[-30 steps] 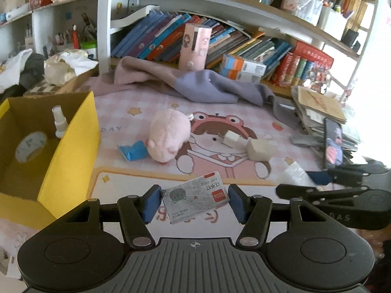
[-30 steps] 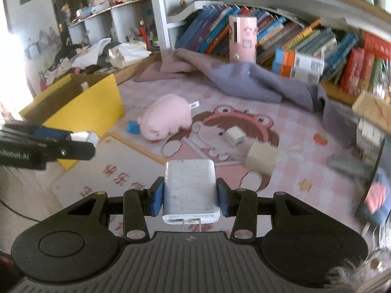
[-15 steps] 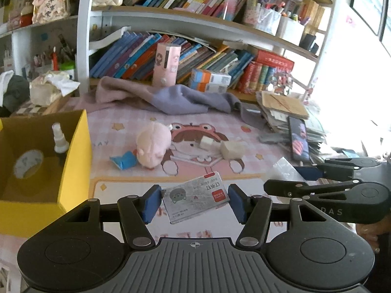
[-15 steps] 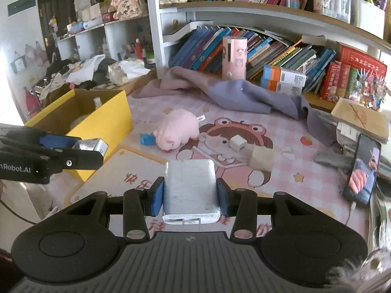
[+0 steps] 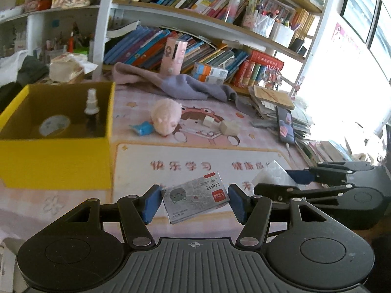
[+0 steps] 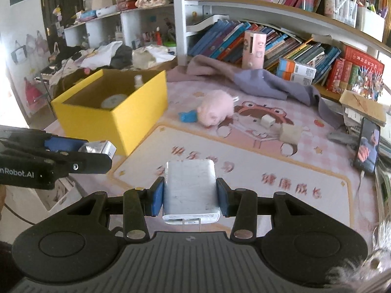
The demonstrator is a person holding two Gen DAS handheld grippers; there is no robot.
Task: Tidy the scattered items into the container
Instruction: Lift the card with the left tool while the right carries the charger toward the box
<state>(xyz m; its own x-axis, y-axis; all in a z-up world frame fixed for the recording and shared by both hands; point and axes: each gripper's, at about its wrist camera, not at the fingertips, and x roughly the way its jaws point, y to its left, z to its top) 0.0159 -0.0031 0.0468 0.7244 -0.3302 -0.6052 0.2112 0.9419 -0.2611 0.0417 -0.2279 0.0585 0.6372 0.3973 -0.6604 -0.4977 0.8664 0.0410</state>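
Now mid-carry: left gripper [image 5: 195,201] fingers clamp a staples box [image 5: 195,199], right gripper [image 6: 189,199] fingers clamp a white charger [image 6: 190,190], both above the bench mat. Next: swing each over the yellow box [image 6: 136,112] opening and release.

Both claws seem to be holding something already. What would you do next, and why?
Probably carry the left gripper over the yellow box and release its staple box there: the box lies open just to its left, nearer than to the right gripper holding the charger.
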